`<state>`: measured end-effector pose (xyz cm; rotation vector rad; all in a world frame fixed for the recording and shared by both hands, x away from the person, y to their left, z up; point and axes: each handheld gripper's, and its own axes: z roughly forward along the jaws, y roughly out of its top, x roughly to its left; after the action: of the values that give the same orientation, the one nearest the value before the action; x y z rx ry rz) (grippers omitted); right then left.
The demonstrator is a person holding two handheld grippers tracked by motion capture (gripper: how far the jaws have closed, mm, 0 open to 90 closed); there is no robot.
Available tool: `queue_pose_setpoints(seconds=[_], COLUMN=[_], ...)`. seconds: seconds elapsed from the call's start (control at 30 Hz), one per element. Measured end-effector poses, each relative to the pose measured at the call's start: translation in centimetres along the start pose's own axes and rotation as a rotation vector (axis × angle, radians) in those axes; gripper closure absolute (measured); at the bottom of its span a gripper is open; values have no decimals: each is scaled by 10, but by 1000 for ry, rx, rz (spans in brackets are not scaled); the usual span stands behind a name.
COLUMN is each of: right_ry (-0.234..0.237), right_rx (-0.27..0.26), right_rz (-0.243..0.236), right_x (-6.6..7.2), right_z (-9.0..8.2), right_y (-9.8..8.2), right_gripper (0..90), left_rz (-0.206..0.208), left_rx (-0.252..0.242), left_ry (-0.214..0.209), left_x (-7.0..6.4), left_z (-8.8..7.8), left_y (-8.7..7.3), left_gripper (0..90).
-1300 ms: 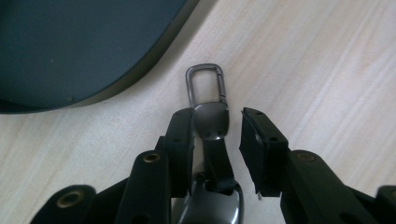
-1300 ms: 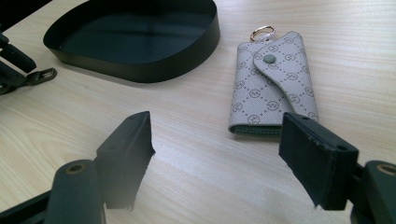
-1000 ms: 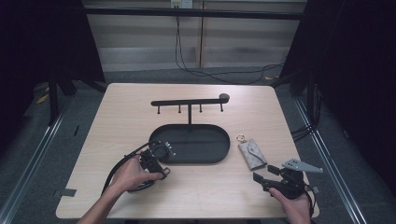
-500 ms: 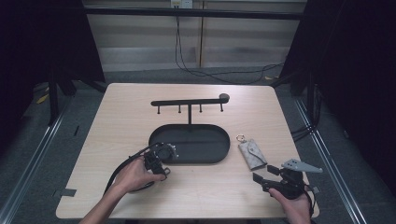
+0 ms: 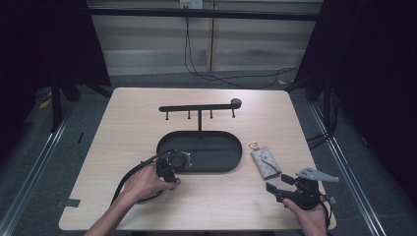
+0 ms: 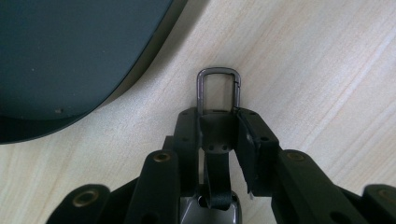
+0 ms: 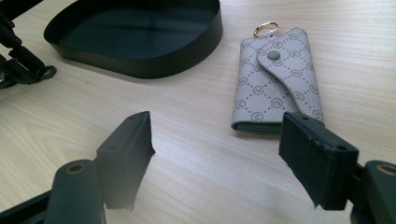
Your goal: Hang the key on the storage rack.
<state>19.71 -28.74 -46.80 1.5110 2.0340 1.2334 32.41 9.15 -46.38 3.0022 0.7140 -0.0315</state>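
L gripper (image 6: 218,122) has just been closing its jaws, and the left gripper view shows them now clamped on a small key fob: a flat dark strap (image 6: 217,179) runs down between the black matte pads, riveted at top, and a rectangular gunmetal clasp ring (image 6: 218,88) w/ rounded corners pokes out past the fingertips at 12 o'clock, lying flat on the table (image 6: 327,70). Tabletop is pale wood laminate w/ fine straight grain, matte. At 10–11 o'clock of that view sits the curved rim of the tray (image 6: 140,60), smooth dark metal, close to the ring but apart from it. In the high view, the L gripper (image 5: 169,172) is at 7 o'clock of the tray (image 5: 199,167), just off its near-left rim, hand wrapped over it, black cable looping at 8 o'clock. Tray is a shallow oval dish, thin upright wall, satin black; from its far side rises a slim post w/ a horizontal bar (image 5: 199,107) carrying four short pegs and a round knob at the R end. R gripper (image 5: 281,186) rests near the table's near-right corner, jaws apart w/ nothing between them; the pads (image 7: 126,149) look like blocky black rubber w/ rough edges. At 12–1 o'clock of it lies a key pouch (image 7: 275,84), grey quilted-diamond printed fabric, envelope flap w/ a snap stud, small gold ring at its far end; flat on the wood, not touched.
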Motion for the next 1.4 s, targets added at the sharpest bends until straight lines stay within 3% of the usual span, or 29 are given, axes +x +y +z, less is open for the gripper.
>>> queue_pose_setpoints(seconds=[0.03,0.47,0.73,0.93,1.1,1.13,1.4], right_ry=[-3,-6,-6,-9,-7,-6,-6], right_rx=[0,3,5,9,8,8,8], right_rz=[4,15,18,20,24,23,25], right_x=[0,-1,-1,-1,-1,-1,-1], right_z=[0,1,1,1,1,1,1], right_y=[0,0,0,0,0,0,0], right_gripper=[257,257,258,259,259,258,258], left_rz=[-9,-27,-64,-76,-82,-66,-70], left_rx=[0,-26,-110,-143,-147,-143,-181], left_ry=[-13,-8,-21,-39,-15,-11,-26], left_x=[2,4,8,13,14,15,19], left_z=[0,-3,-20,-32,-39,-40,-53], left_y=[0,-4,-13,-18,-21,-21,-27], left_gripper=[706,707,707,708,708,708,708])
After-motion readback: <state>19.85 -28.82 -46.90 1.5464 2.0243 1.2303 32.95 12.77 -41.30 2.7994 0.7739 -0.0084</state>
